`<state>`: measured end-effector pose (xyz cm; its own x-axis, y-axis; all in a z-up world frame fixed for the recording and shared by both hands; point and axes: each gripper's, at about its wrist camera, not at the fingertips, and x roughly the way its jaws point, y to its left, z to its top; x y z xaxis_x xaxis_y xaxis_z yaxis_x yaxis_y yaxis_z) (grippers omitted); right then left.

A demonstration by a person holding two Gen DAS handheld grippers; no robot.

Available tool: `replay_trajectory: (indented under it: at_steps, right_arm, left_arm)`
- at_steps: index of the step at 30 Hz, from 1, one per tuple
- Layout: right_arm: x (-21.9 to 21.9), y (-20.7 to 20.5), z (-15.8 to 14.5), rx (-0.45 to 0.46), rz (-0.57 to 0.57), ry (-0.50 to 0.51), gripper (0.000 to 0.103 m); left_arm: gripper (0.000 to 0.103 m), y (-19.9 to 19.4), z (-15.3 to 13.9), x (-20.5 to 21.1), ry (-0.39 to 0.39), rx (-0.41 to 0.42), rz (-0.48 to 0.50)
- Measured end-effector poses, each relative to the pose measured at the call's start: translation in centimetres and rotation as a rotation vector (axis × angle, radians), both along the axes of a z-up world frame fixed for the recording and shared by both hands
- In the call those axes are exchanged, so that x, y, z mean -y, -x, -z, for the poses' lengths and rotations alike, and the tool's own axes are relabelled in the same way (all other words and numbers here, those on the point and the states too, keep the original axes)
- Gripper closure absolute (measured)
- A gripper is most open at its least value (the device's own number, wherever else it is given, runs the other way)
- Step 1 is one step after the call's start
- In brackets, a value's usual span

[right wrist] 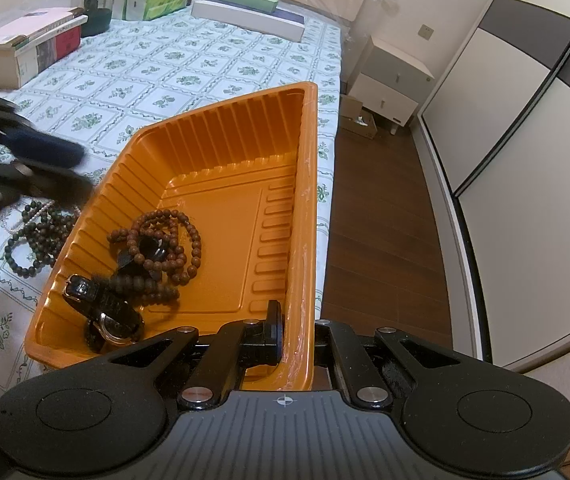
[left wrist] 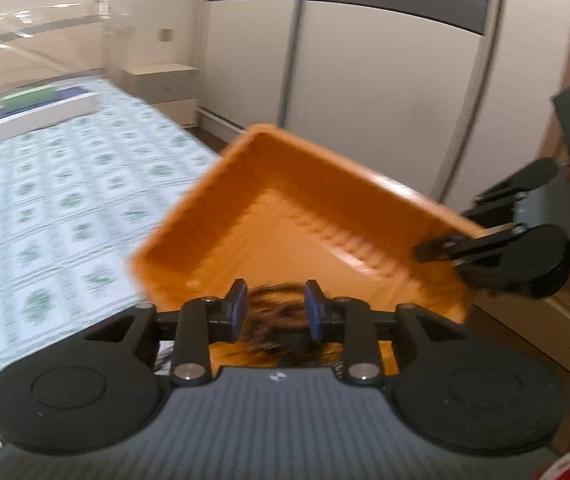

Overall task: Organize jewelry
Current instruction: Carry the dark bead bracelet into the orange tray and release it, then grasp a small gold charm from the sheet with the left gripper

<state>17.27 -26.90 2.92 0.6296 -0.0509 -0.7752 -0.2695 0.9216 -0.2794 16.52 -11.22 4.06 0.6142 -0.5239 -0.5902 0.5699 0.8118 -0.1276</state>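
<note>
An orange plastic tray (right wrist: 221, 148) sits on the bed's near right edge. It holds brown bead strings (right wrist: 165, 240) and a black wristwatch (right wrist: 105, 312). My right gripper (right wrist: 295, 334) is shut on the tray's right rim. Dark green bead strings and a pearl strand (right wrist: 35, 236) lie on the sheet left of the tray. My left gripper (right wrist: 45, 168) hovers blurred above them. In the left wrist view my left gripper (left wrist: 276, 312) is open, with blurred dark jewelry (left wrist: 281, 332) below its fingers, the tray (left wrist: 285, 208) ahead and the right gripper (left wrist: 445, 250) at the tray's rim.
The bed has a green floral sheet (right wrist: 189, 64). Books (right wrist: 29, 48), tissue packs (right wrist: 153, 0), a dark jar (right wrist: 93, 4) and flat boxes (right wrist: 249, 12) stand at its far end. A white nightstand (right wrist: 393, 80), wood floor and wardrobe doors (right wrist: 525, 140) lie to the right.
</note>
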Motion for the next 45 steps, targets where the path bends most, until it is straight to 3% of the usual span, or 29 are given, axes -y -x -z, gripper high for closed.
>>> replay_trajectory:
  at_steps: [10, 18, 27, 40, 45]
  right_arm:
    - [0.0, 0.0, 0.0, -0.001, -0.001, 0.004, 0.099]
    - [0.1, 0.0, 0.0, -0.002, 0.0, 0.003, 0.099]
    - [0.1, 0.0, -0.1, -0.002, 0.0, 0.005, 0.099]
    - [0.3, 0.0, 0.1, -0.006, 0.004, 0.006, 0.099]
    - [0.3, 0.0, 0.1, -0.005, 0.003, 0.006, 0.099]
  left_arm:
    - [0.072, 1.5, 2.3, -11.9, -0.047, -0.03, -0.319]
    - [0.072, 3.3, 5.4, -17.8, -0.081, -0.091, -0.465]
    - [0.072, 2.9, 7.5, -16.4, -0.078, -0.084, -0.442]
    - [0.075, 1.0, 9.2, -12.8, -0.142, -0.052, -0.374]
    - [0.077, 0.7, 10.0, -11.9, -0.173, -0.044, -0.392]
